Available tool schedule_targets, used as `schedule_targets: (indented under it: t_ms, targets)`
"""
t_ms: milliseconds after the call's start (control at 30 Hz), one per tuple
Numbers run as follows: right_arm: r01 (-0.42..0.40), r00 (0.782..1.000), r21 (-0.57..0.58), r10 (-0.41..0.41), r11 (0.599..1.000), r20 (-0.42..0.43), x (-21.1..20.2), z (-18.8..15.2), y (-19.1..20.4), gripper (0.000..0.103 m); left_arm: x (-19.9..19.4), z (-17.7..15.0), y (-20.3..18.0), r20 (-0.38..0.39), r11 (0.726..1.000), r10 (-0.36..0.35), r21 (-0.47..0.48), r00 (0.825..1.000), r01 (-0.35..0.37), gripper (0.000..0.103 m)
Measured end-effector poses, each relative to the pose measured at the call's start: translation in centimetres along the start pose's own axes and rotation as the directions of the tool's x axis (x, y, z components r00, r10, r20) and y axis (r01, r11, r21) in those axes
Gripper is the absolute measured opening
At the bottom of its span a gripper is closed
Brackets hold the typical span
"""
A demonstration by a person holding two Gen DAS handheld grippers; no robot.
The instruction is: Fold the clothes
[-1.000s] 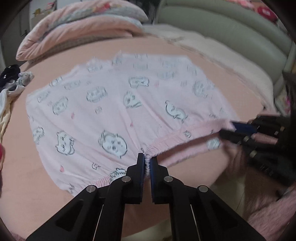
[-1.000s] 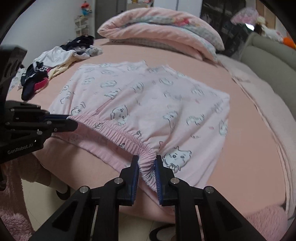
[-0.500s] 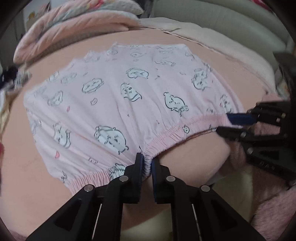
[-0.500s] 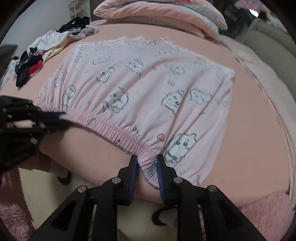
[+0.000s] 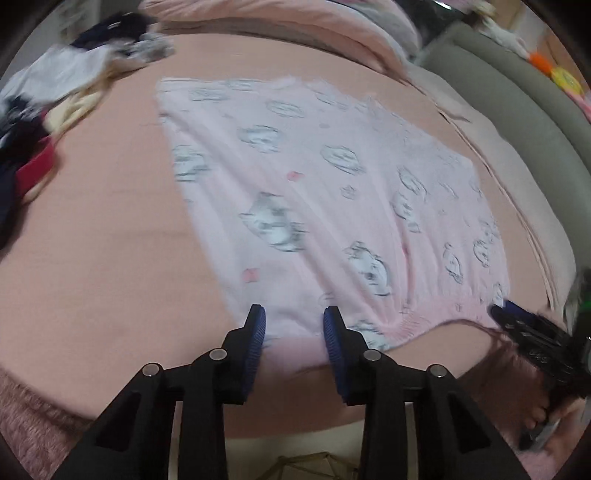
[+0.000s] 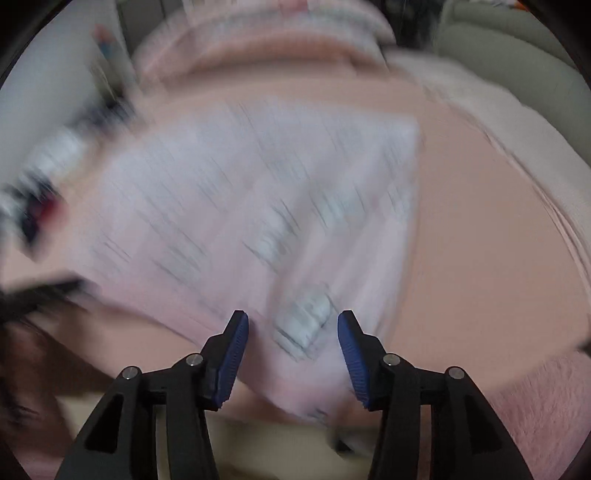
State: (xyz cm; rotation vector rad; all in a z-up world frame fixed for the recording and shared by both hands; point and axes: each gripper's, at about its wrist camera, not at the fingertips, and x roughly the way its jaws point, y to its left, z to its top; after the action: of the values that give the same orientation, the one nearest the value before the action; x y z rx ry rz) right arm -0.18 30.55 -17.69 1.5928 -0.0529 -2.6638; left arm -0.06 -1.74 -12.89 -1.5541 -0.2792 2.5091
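We see a pink-sheeted bed [image 5: 110,258] carrying the pink printed shorts [image 5: 314,192], spread flat with the waistband at the near edge. Folded quilts [image 5: 332,33] lie at the far end; a clothes pile [image 5: 55,96] lies left. The left gripper [image 5: 294,330] and right gripper [image 6: 293,334] have just been opening; both stand apart over the waistband, gripping nothing. No legible writing.
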Motion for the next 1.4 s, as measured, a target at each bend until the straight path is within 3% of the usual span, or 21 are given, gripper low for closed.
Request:
schedule_targets:
  t_ms: [100, 133, 167, 233, 267, 400, 500, 533, 633, 733, 800, 833, 967, 1067, 1100, 1167, 1200, 1267, 1300, 1333, 1400]
  targets:
    - [0.115, 0.993, 0.105, -0.116, 0.988, 0.010, -1.4, 0.0, -2.4, 0.046, -1.7, 0.4, 2.6, 0.054, 0.993, 0.075, -0.097, 0.996, -0.070, 0.028]
    - [0.088, 0.996, 0.170, -0.090, 0.982, 0.009, -1.5, -0.1, -3.6, 0.046, -2.2, 0.6, 3.5, 0.067, 0.989, 0.077, -0.135, 0.995, -0.067, 0.028]
    - [0.051, 0.998, 0.240, -0.055, 0.969, 0.010, -1.5, -0.3, -4.8, 0.047, -2.3, 0.8, 4.1, 0.069, 0.982, -0.031, -0.185, 0.997, 0.044, 0.028]
    - [-0.061, 0.998, 0.295, 0.055, 0.954, 0.028, -1.7, -0.5, -5.8, 0.049, -2.1, 0.9, 4.0, 0.068, 0.956, -0.194, -0.210, 0.979, 0.204, 0.029]
    - [-0.118, 0.993, 0.318, 0.111, 0.941, 0.040, -1.8, -0.5, -6.3, 0.049, -2.0, 0.7, 3.6, 0.057, 0.956, -0.210, -0.198, 0.976, 0.217, 0.029]
    - [-0.098, 0.994, 0.228, 0.105, 0.969, -0.018, -0.9, -0.2, -4.2, 0.050, 0.1, -0.8, 3.1, -0.042, 0.964, -0.184, -0.203, 0.982, 0.172, 0.029]
    - [-0.064, 0.997, 0.134, 0.069, 0.989, -0.036, 0.3, 0.3, -2.2, 0.053, 1.1, -1.5, 1.8, -0.004, 0.976, -0.124, -0.180, 0.992, 0.121, 0.023]
    - [-0.050, 0.998, 0.091, 0.053, 0.995, -0.033, 0.6, 0.5, -1.4, 0.050, 1.0, -1.3, 1.0, 0.008, 0.986, -0.096, -0.137, 0.995, 0.096, 0.011]
    - [-0.089, 0.996, 0.022, 0.089, 0.996, 0.013, 0.5, 1.4, 0.0, 0.011, -0.2, -0.5, 0.4, 0.077, 0.990, -0.052, -0.127, 0.996, 0.062, 0.007]
    - [-0.032, 0.998, 0.062, 0.028, 0.998, 0.065, -0.7, 1.4, -0.5, 0.005, -1.7, -0.5, 1.8, 0.113, 0.981, 0.049, -0.192, 0.992, -0.026, 0.007]
    - [0.067, 0.998, 0.090, -0.066, 0.994, -0.012, 0.1, 0.6, -1.4, 0.005, -0.4, -1.6, 2.9, 0.036, 0.974, 0.067, -0.221, 0.997, -0.058, 0.008]
    - [0.062, 0.998, 0.112, -0.060, 0.992, -0.022, 0.1, 0.4, -1.8, 0.002, 0.0, -2.0, 3.2, 0.029, 0.969, 0.049, -0.242, 0.998, -0.040, 0.010]
    - [0.025, 1.000, 0.159, -0.024, 0.987, -0.007, -0.3, 0.4, -2.5, 0.008, -2.3, -1.2, 4.4, 0.114, 0.940, -0.027, -0.334, 0.993, 0.064, 0.010]
    - [-0.017, 0.999, 0.206, 0.009, 0.978, 0.043, -1.4, 0.6, -3.1, 0.013, -3.5, -0.9, 4.0, 0.168, 0.955, -0.022, -0.288, 0.985, 0.070, 0.012]
    - [-0.045, 0.997, 0.213, 0.030, 0.976, 0.073, -2.1, 0.7, -3.3, 0.016, -2.9, -1.0, 4.4, 0.141, 0.941, -0.086, -0.313, 0.986, 0.127, 0.015]
    - [-0.110, 0.993, 0.221, 0.098, 0.969, 0.067, -2.3, 0.3, -3.1, 0.033, -1.5, -1.8, 5.1, 0.094, 0.904, -0.192, -0.371, 0.977, 0.213, 0.028]
    - [-0.148, 0.989, 0.230, 0.141, 0.962, 0.049, -2.2, 0.0, -2.9, 0.036, -0.6, -2.4, 5.3, 0.068, 0.887, -0.219, -0.401, 0.973, 0.228, 0.037]
    - [-0.241, 0.966, 0.276, 0.258, 0.930, -0.025, -0.4, 0.2, -3.1, 0.038, 0.2, -2.9, 4.8, 0.049, 0.887, -0.242, -0.393, 0.969, 0.241, 0.037]
    - [-0.261, 0.958, 0.291, 0.284, 0.920, -0.040, 0.0, -0.1, -3.1, 0.038, 0.1, -3.0, 4.3, 0.043, 0.899, -0.237, -0.368, 0.971, 0.236, 0.033]
    - [-0.263, 0.958, 0.286, 0.285, 0.921, -0.036, 0.1, 0.1, -3.0, 0.037, 0.0, -2.9, 3.8, 0.038, 0.910, -0.231, -0.344, 0.972, 0.230, 0.010]
    - [-0.263, 0.960, 0.271, 0.279, 0.926, -0.022, 0.3, 0.9, -2.8, 0.025, -0.2, -2.4, 2.6, 0.031, 0.925, -0.220, -0.312, 0.975, 0.218, 0.007]
